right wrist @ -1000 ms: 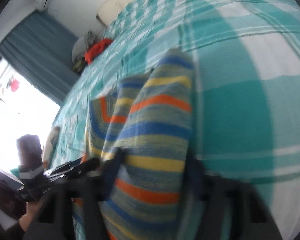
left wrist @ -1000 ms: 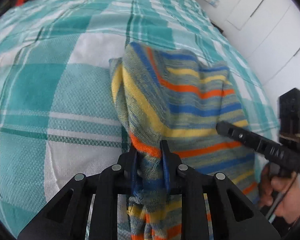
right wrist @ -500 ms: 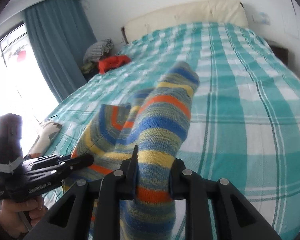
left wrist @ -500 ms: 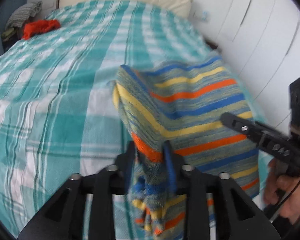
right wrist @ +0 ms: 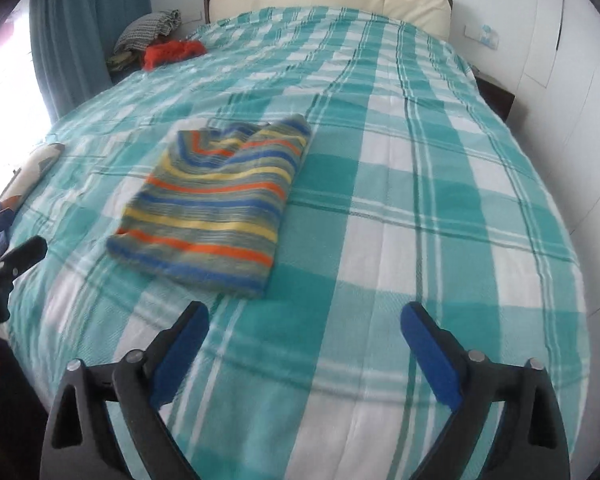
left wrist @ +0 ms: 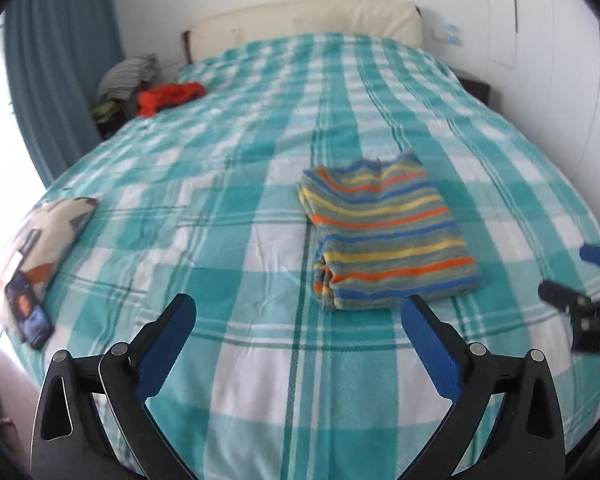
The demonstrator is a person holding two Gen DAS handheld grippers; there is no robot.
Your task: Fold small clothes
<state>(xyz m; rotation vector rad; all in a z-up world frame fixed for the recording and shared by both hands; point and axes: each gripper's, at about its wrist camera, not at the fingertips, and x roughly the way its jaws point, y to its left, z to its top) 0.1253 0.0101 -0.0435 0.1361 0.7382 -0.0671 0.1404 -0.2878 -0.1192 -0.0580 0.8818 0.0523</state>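
Note:
A striped knit garment [left wrist: 384, 236] in blue, orange, yellow and grey lies folded flat on the teal checked bedspread [left wrist: 236, 208]. My left gripper [left wrist: 298, 316] hovers above the bed just in front of it, its jaws opening wide with nothing between them. In the right wrist view the same garment [right wrist: 216, 204] lies ahead and to the left. My right gripper [right wrist: 304, 320] is raised clear of it, jaws opening wide and empty. Each gripper shows at the edge of the other's view, the right gripper [left wrist: 580, 316] held by a hand.
An orange cloth [left wrist: 168, 96] and a pile of clothes [left wrist: 128, 78] sit at the far left corner by the curtain. A patterned cushion [left wrist: 48, 232] with a phone [left wrist: 30, 312] on it lies at the bed's left edge. White wardrobe doors [left wrist: 560, 60] stand to the right.
Both grippers let go of the striped garment, opened wide, and pulled back and up. The garment now lies folded on the bed instead of hanging from the jaws.

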